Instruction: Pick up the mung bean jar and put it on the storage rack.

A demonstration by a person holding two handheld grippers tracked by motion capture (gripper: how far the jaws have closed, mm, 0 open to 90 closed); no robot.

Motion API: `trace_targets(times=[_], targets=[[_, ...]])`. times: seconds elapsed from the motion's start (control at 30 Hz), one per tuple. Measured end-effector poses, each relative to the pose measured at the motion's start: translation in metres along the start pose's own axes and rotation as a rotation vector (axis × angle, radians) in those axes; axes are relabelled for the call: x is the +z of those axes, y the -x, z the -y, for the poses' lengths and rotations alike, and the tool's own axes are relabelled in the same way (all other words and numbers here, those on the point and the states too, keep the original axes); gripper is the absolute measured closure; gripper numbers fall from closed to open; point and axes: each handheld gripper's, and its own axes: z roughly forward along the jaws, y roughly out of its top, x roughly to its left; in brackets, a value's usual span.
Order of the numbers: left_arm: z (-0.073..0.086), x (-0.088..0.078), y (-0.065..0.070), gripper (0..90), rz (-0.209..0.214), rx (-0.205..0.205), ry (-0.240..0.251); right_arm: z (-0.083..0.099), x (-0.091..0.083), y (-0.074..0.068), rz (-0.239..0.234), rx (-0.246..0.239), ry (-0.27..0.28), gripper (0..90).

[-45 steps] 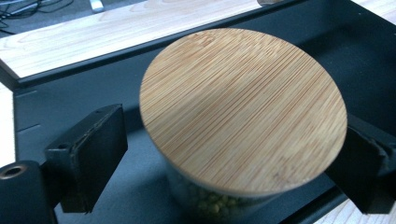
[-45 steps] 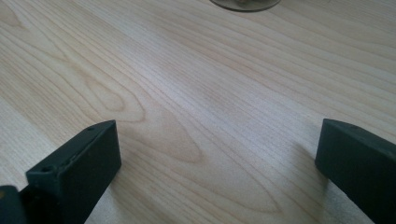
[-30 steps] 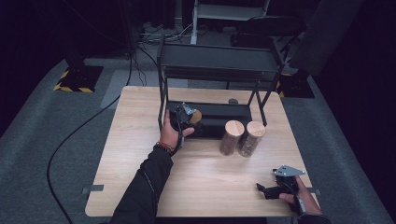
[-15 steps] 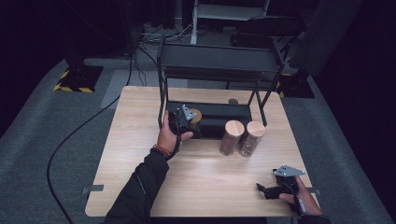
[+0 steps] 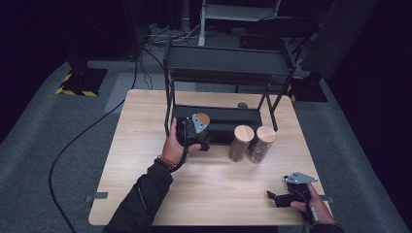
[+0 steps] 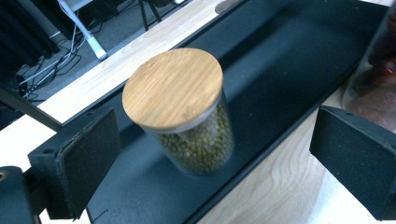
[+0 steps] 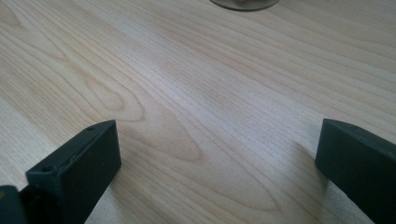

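While its jaws stand wide, the left gripper [image 6: 205, 186] faces the upright jar [image 6: 184, 112] at frame centre, between them.

A jar [image 7: 244, 3] is cut off by the right gripper view's top edge.

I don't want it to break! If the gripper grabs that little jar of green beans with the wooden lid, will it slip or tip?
The jar looks like smooth glass, so it may slip. The left gripper has rough-looking pads that should help. Full of beans, it is probably heavy. Being short and wide, it likely won't tip easily.
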Motion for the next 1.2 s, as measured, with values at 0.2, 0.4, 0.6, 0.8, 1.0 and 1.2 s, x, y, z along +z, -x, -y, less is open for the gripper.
trace_targets(times=[0.2, 0.4, 0.6, 0.8, 1.0, 1.2], targets=[[0.008, -0.011, 0.005, 1.6, 0.004, 0.035, 0.004, 0.000, 0.000, 0.000, 0.000, 0.000, 0.000, 0.0], [0.013, -0.019, 0.008, 1.6, 0.007, 0.054, 0.002, 0.000, 0.000, 0.000, 0.000, 0.000, 0.000, 0.1], [0.022, -0.027, 0.013, 1.6, 0.013, 0.069, 0.005, 0.000, 0.000, 0.000, 0.000, 0.000, 0.000, 0.0], [0.027, -0.034, 0.018, 1.6, 0.023, 0.090, 0.004, 0.000, 0.000, 0.000, 0.000, 0.000, 0.000, 0.1], [0.036, -0.040, 0.022, 1.6, 0.031, 0.102, -0.001, 0.000, 0.000, 0.000, 0.000, 0.000, 0.000, 0.0], [0.047, -0.044, 0.027, 1.6, 0.021, 0.124, -0.013, 0.000, 0.000, 0.000, 0.000, 0.000, 0.000, 0.0]])
